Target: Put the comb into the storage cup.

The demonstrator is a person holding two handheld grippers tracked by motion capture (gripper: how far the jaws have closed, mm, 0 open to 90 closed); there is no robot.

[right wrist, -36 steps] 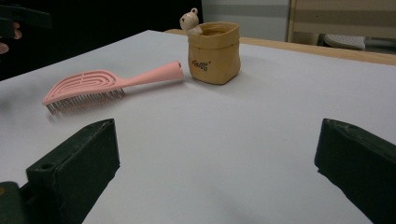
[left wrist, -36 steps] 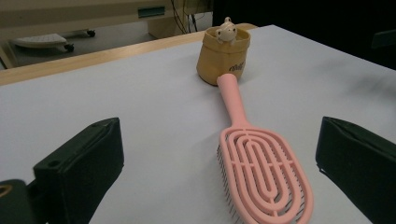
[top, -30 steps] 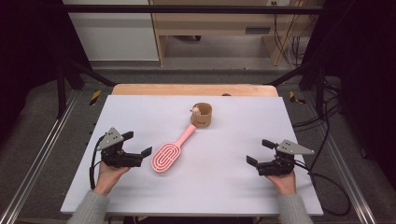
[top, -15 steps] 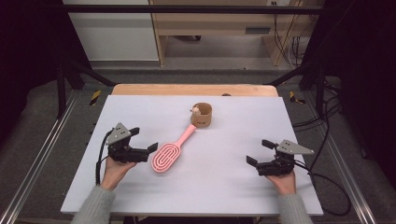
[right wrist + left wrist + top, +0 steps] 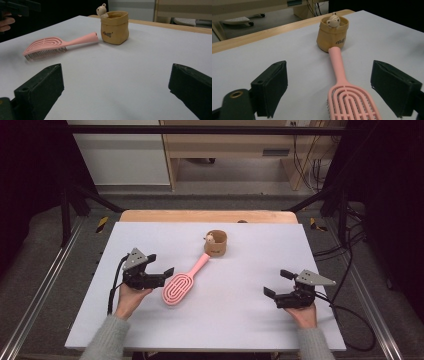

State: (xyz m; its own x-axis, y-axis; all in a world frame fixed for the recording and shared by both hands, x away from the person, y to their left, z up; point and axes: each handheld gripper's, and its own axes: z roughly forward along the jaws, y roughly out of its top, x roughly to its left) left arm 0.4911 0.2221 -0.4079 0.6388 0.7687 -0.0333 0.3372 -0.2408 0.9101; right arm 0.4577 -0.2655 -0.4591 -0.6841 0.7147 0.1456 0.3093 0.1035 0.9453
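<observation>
Left claw: at the head end of the pink hairbrush; its jaws have just been closing but stand apart, with the brush head between them and neither pad pressing on it.
Right claw: resting near the person's edge of the counter, well apart from the brush; jaws spread wide, nothing between them.
Pink hairbrush: lies flat with bristles down, head toward the person, running diagonally; the handle tip appears to touch the tan cup, or lies just beside it.
Tan cup: upright toward the far side of the counter, with a small bear figure peeking over its rim.
Step in hand (judged): closing the left claw on the brush head.
Risk, slipping grip: the head is wide, rounded and slotted, so pads closing off-centre could squeeze it forward out of the jaws.
Risk, cup knocked: any push along the brush's length would drive the handle into the cup and shift or tip it.
Risk, bristles dragging: closing too low could catch the bristles and twist the brush on the counter.
</observation>
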